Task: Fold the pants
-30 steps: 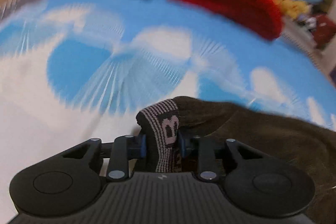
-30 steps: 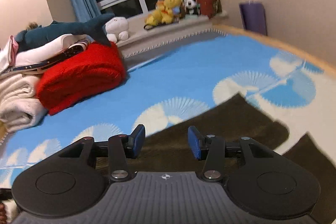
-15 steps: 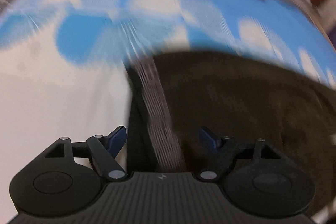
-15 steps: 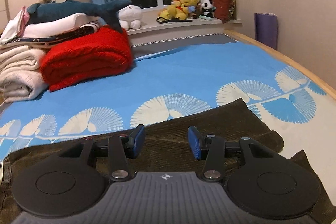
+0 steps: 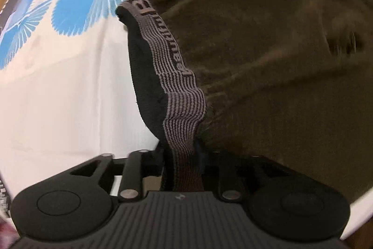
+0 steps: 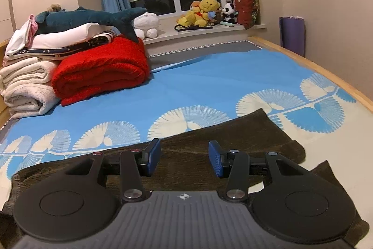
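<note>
Brown corduroy pants (image 5: 268, 57), spread flat across blue-and-white fan-print bedsheet (image 6: 209, 85), legs reaching toward right side of bed. Striped grey waistband (image 5: 172, 67) with dark lettering, lifted off sheet and pinched between closed fingers of left gripper (image 5: 181, 162), dark inner lining showing beside it. Right gripper (image 6: 184, 161) poised above trouser legs, blue-padded fingers (image 6: 152, 159) parted, nothing between them. At head of bed: folded red blanket (image 6: 100, 69) beside stacked white towels (image 6: 28, 85), plush shark (image 6: 88, 18) lying on top of pile. On windowsill behind: yellow bear toy (image 6: 200, 12) and small panda toy (image 6: 227, 12).
</note>
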`<action>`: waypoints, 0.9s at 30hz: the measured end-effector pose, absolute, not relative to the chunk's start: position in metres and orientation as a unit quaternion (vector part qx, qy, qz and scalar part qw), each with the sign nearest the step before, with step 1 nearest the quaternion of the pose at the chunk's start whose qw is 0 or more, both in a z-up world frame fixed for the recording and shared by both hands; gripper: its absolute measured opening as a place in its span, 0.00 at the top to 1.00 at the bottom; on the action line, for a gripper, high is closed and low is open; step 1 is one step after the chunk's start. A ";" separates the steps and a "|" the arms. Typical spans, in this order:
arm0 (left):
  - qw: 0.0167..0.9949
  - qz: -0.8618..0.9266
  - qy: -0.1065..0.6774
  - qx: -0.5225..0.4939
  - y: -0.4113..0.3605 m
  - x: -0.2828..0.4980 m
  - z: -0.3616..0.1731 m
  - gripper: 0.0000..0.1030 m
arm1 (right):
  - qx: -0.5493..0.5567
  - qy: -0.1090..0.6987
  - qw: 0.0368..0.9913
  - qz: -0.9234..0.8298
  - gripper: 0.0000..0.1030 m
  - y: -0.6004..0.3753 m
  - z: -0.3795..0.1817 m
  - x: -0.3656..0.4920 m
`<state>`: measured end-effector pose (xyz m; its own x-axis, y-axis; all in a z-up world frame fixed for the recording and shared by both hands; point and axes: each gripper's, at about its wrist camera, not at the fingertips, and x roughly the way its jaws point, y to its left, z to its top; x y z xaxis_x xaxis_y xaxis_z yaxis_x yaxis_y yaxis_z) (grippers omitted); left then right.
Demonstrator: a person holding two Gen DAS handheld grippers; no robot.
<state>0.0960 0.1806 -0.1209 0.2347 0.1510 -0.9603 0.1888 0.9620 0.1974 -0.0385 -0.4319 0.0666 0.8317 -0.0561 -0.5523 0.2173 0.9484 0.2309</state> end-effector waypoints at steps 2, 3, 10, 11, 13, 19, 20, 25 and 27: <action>0.783 0.012 0.602 0.156 0.182 0.084 -0.104 0.54 | 0.153 0.286 0.943 -0.072 0.54 -0.438 0.065 -0.041; 0.793 0.020 0.589 0.156 0.182 0.077 -0.094 0.56 | 0.158 0.288 0.942 -0.070 0.54 -0.441 0.064 -0.043; 0.769 -0.029 0.622 0.143 0.171 0.043 -0.123 0.70 | 0.139 0.288 0.946 -0.046 0.53 -0.446 0.064 -0.054; 0.770 -0.037 0.614 0.172 0.167 0.037 -0.129 0.69 | 0.140 0.290 0.945 -0.046 0.53 -0.447 0.064 -0.054; 0.775 -0.020 0.610 0.160 0.164 0.040 -0.121 0.70 | 0.147 0.293 0.943 -0.049 0.53 -0.449 0.063 -0.054; 0.769 -0.075 0.618 0.144 0.157 0.036 -0.115 0.68 | 0.156 0.292 0.943 -0.043 0.53 -0.447 0.064 -0.053; 0.760 -0.076 0.623 0.168 0.155 0.033 -0.122 0.68 | 0.152 0.292 0.943 -0.041 0.53 -0.446 0.064 -0.053; 0.791 -0.082 0.580 0.178 0.146 0.027 -0.097 0.66 | 0.148 0.297 0.942 -0.042 0.53 -0.445 0.063 -0.052; 0.810 -0.093 0.560 0.148 0.145 0.027 -0.084 0.59 | 0.156 0.296 0.941 -0.045 0.53 -0.447 0.063 -0.052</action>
<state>0.0273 0.1451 -0.0835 0.3563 0.0155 -0.9343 0.3153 0.9392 0.1358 -0.0521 -0.4473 0.0632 0.8202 0.0067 -0.5720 0.1779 0.9473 0.2663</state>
